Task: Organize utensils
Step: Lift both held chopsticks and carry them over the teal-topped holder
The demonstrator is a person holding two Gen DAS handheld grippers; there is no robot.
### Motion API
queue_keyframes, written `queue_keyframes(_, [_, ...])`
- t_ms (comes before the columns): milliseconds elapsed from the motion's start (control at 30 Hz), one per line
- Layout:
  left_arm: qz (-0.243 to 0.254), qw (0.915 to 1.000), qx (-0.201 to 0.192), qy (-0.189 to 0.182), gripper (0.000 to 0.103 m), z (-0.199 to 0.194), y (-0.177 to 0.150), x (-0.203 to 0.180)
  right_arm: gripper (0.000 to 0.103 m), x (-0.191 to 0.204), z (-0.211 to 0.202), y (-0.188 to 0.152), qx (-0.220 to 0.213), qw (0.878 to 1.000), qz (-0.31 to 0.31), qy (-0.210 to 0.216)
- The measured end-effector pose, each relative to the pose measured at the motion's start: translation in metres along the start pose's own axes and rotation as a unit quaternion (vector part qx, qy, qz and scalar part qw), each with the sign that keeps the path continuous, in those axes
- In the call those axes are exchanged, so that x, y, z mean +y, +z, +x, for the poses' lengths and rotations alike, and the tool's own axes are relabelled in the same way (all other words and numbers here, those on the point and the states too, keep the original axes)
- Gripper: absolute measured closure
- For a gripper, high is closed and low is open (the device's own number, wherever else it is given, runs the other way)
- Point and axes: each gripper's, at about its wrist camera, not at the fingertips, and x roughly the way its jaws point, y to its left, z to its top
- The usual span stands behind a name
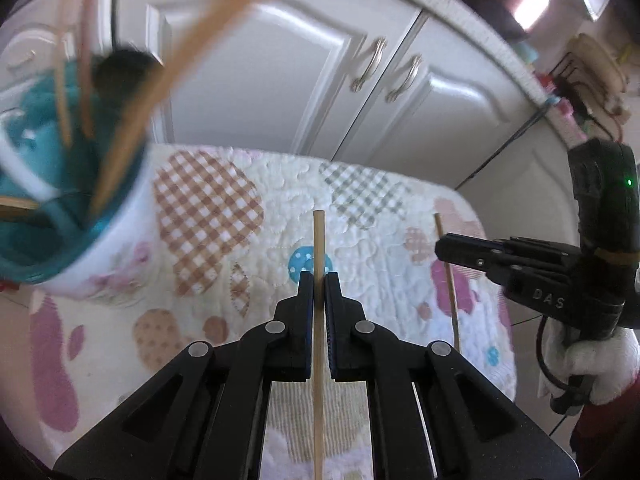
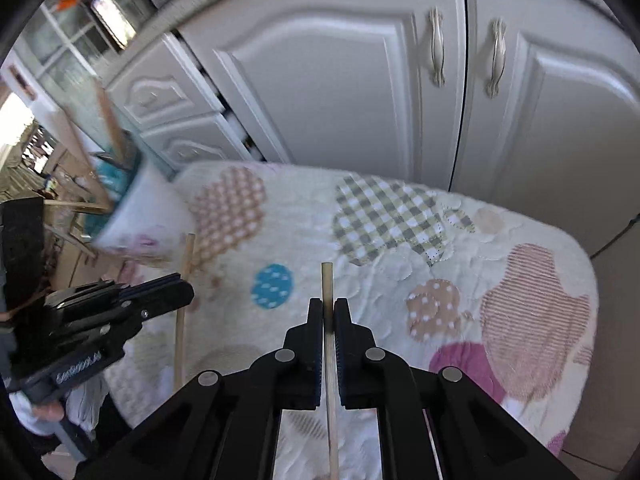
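Left gripper (image 1: 319, 280) and right gripper (image 2: 328, 308) each pinch one slim round pale wooden chopstick (image 1: 319, 240) (image 2: 327, 280) upright above a soft quilted patchwork mat (image 1: 280, 184); beyond, at the mat's left edge, waits a glossy white teal-lined holder cup (image 1: 108, 236) already bristling with sticks. Judgement: tip each in slowly, clear of those, before glazed white cabinet doors (image 1: 280, 60)

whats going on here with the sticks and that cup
A person holds a gripper in each hand over a patchwork quilt. The left gripper is shut on one chopstick and the right gripper on another chopstick. A white cup, already holding several chopsticks, stands to the left.
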Motion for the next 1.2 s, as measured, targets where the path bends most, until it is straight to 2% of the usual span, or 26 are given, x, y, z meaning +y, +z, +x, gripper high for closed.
queue_keyframes(267, [0.023,0.9984,-0.05,-0.013,0.099,-0.068,-0.005,-0.007,0.098,0.041,-0.069,-0.014,-0.062,0.997,-0.031,0.024])
queue_keyframes(533, [0.029,0.9961,-0.082,-0.016,0.099,-0.127,-0.009,0.0,0.098,0.082,-0.098,-0.012,-0.091,0.993,-0.072,0.035])
queue_keyframes(767, [0.021,0.9904,-0.136,-0.007,0.099,-0.2,0.019,0.021,0.098,0.118,-0.131,0.011,-0.129,0.984,-0.097,0.076])
queue_keyframes(967, [0.016,0.9773,-0.208,0.037,0.099,-0.245,0.064,0.039,0.098,0.163,-0.157,0.049,-0.17,0.971,-0.126,0.107])
queue_keyframes(1033, [0.009,0.9736,-0.222,0.05,0.099,-0.248,0.077,0.046,0.098,0.177,-0.16,0.063,-0.179,0.968,-0.134,0.112])
queue_keyframes(1200, [0.012,0.9595,-0.258,0.112,0.099,-0.236,0.1,0.062,0.098,0.203,-0.154,0.097,-0.194,0.963,-0.142,0.119])
